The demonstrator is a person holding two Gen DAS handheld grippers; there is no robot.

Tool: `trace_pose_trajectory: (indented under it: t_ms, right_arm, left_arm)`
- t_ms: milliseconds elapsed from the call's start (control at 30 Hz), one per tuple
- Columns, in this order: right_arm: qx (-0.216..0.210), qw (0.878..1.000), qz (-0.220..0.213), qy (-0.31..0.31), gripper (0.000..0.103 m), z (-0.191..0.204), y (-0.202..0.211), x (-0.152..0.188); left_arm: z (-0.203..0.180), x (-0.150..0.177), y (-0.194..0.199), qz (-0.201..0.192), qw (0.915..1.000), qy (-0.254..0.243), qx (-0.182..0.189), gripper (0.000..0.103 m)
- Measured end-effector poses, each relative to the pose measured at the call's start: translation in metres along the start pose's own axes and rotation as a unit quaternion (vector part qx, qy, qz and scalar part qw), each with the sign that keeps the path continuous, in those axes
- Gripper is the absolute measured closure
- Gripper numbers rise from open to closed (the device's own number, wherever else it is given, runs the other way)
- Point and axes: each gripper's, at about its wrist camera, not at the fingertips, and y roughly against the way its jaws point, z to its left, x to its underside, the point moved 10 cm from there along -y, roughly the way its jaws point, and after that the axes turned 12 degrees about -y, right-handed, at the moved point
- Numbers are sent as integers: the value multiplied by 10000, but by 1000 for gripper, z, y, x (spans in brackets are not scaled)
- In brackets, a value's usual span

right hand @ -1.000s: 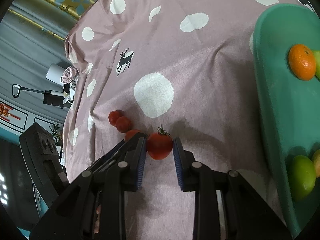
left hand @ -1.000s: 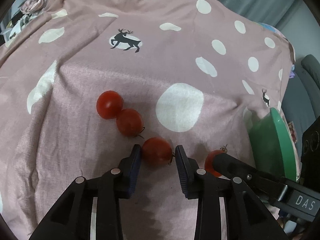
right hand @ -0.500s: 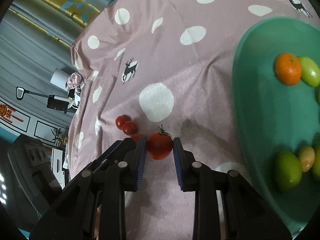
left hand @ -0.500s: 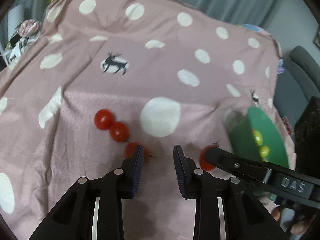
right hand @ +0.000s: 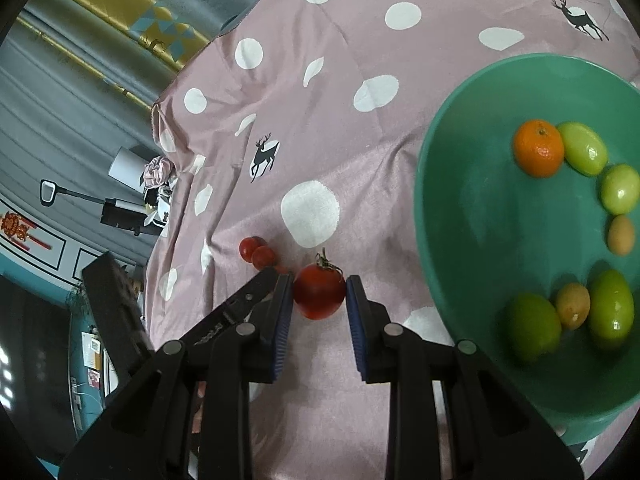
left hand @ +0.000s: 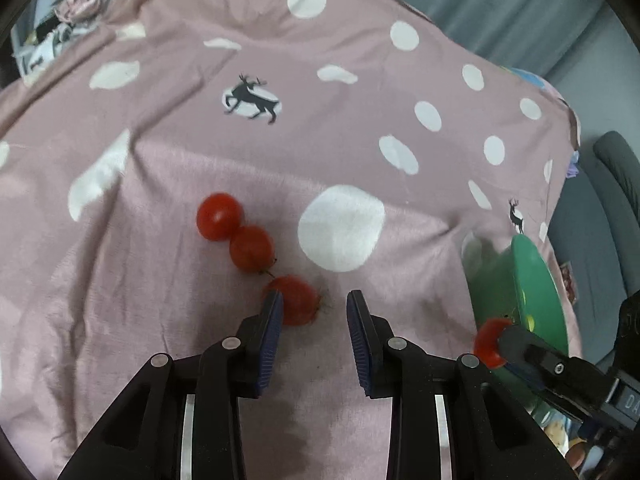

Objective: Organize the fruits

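My right gripper is shut on a red tomato with a green stem and holds it above the cloth, left of the green bowl. The same held tomato shows at the right of the left wrist view. My left gripper is open, with a tomato on the cloth beside its left finger. Two more tomatoes lie in a row beyond it. The bowl holds an orange and several green and yellow fruits.
A pink cloth with white dots and deer prints covers the table. The green bowl's rim stands at the right of the left wrist view. A grey chair is beyond the table's right edge. Clutter lies at the far end.
My right gripper has lifted its tomato and carried it right toward the bowl, which now shows more fully. My left gripper has drifted, and its tomato sits off-centre by the left finger.
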Motion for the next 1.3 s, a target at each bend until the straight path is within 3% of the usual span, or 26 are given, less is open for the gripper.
trace_pose_trajectory:
  t_ms: [100,233,333,500,767,967,1133,1300]
  right_arm:
    - [-1,10000,-15,-1,76,1,1,-2]
    - [-36,10000,8,-23,76,-1,2,0]
    - [-25,10000,27,-12,76,-2,3,1]
    - [17,10000,-9,-11,75,-5,10,0]
    - [-43,9999,106,-52,75,-6,8,4]
    - [-100,9999,120,-65,78,-7,9,4]
    - [-34,9999,163,26,87,-8,4,5]
    - [56,9994,333,114,81,-4,-8,13]
  left_arm:
    - [-6,6,-10,208,9996,-177,5,72]
    - [2,8,-20,244,9994,-41,-261,86]
    - [2,2,-16,60,9999,136,-75,86]
    - [10,3,-21,112,9991,135,-377,86]
    - [16,-1,-22,161,9983,359,-439,85]
    - [14,-8,-25,171,9976,668,-51,66]
    - [19,-16,-30,108,9966,812,-38,65]
    - [26,-24,-33,61,9966,694,-431,65]
